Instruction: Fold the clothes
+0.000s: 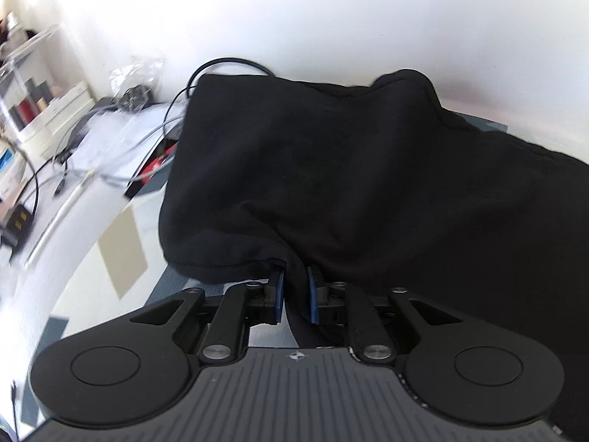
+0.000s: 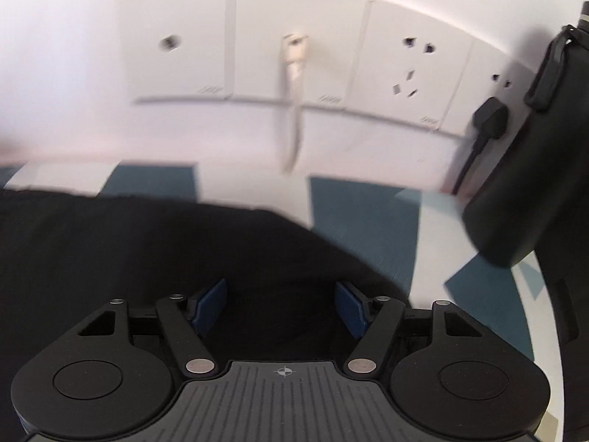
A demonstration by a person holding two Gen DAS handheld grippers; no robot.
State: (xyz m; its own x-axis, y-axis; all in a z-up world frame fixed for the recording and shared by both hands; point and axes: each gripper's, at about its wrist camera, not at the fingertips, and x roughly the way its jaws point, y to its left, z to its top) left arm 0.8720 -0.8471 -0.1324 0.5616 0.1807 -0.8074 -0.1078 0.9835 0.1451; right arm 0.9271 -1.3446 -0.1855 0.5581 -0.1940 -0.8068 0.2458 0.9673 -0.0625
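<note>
left gripper (image 1: 294,300): we pinch a hanging fold of the black garment (image 1: 331,169)
right gripper (image 2: 281,307): jaws wide, nothing gripped, cloth just beneath
garment: spread along the tabletop (image 2: 353,221), long axis left to right between our hands

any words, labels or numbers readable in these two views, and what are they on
None can be read.
Small grey marks at the lower corners of the white wall panels: too blurred to read.
Boxes on the shelf at the far left: no legible print.
Black garment: no label showing.
</note>
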